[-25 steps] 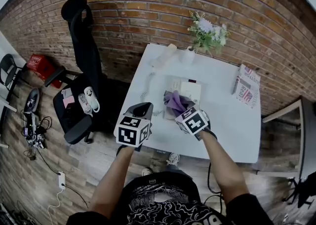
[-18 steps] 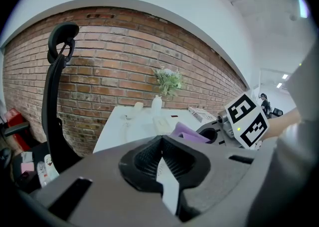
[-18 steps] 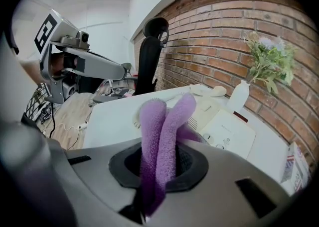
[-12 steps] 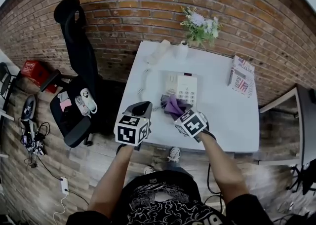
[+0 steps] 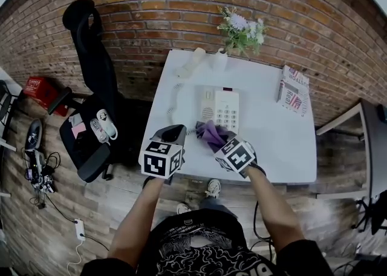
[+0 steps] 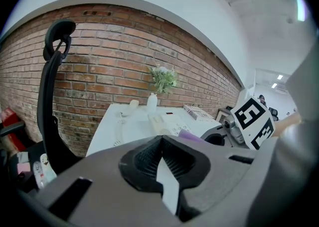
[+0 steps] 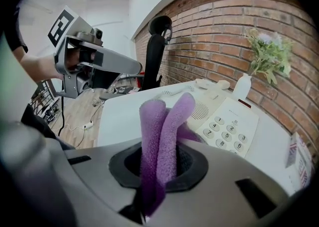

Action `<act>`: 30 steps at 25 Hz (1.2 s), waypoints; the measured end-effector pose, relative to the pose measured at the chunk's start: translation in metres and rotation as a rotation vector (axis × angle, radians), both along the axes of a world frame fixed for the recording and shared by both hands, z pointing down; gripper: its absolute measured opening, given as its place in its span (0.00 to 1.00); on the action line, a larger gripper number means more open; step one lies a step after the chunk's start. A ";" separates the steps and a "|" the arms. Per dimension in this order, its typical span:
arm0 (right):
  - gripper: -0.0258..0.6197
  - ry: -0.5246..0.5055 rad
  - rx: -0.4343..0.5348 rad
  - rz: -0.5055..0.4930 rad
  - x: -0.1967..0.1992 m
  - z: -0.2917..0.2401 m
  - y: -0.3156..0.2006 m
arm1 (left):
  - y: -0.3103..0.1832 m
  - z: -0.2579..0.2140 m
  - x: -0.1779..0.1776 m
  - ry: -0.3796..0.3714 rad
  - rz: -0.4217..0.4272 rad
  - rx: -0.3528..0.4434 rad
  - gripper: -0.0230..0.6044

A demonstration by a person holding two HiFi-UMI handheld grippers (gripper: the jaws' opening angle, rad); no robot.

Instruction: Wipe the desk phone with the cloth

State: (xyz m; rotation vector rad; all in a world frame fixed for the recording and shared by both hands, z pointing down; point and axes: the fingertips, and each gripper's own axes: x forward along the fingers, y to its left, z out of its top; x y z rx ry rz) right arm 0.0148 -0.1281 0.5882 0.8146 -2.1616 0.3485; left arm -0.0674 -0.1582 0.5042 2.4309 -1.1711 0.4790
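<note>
The white desk phone (image 5: 221, 108) lies on the white table (image 5: 272, 141) with its keypad bare. Its handset (image 5: 190, 63) is off the base at the far left, joined by a coiled cord. My right gripper (image 5: 219, 141) is shut on a purple cloth (image 5: 210, 132), which sits just in front of the phone's near edge. In the right gripper view the cloth (image 7: 163, 126) stands up in two folds between the jaws, with the phone (image 7: 227, 121) beyond. My left gripper (image 5: 172, 134) hangs at the table's front left corner, shut with nothing in it (image 6: 162, 164).
A small vase of flowers (image 5: 237, 31) stands at the table's back edge against the brick wall. A printed packet (image 5: 291, 94) lies at the right. A black office chair (image 5: 91, 93) stands left of the table, with cables on the floor.
My right gripper has drawn the cloth back off the phone toward the table's front edge, so the keypad now shows. The left gripper has stayed put.
</note>
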 end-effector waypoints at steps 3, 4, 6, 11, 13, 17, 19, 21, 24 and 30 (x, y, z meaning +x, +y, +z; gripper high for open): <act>0.12 -0.017 0.027 0.010 0.003 -0.011 -0.004 | -0.004 0.000 0.003 0.002 0.001 0.002 0.05; 0.12 -0.023 0.039 0.012 0.005 -0.016 -0.006 | -0.005 0.000 0.005 0.003 0.001 0.002 0.05; 0.12 -0.041 0.061 0.015 0.009 -0.028 -0.014 | -0.009 0.000 0.008 0.003 0.000 0.003 0.05; 0.12 -0.105 0.097 0.031 0.023 -0.062 -0.038 | -0.022 -0.002 0.020 0.003 -0.003 0.007 0.05; 0.12 -0.110 0.122 0.032 0.029 -0.074 -0.050 | -0.028 -0.004 0.023 0.004 -0.009 0.009 0.05; 0.12 -0.115 0.161 0.028 0.040 -0.094 -0.077 | -0.043 -0.009 0.030 0.002 -0.022 0.016 0.05; 0.12 -0.112 0.176 0.015 0.045 -0.101 -0.091 | -0.050 -0.009 0.033 -0.003 -0.032 0.018 0.05; 0.12 -0.113 0.190 -0.001 0.049 -0.108 -0.106 | -0.057 -0.009 0.035 -0.007 -0.046 0.017 0.05; 0.12 -0.122 0.204 -0.030 0.050 -0.117 -0.130 | -0.067 -0.009 0.037 -0.016 -0.067 0.015 0.05; 0.12 -0.130 0.212 -0.093 0.047 -0.124 -0.176 | -0.082 -0.007 0.040 -0.023 -0.121 0.009 0.05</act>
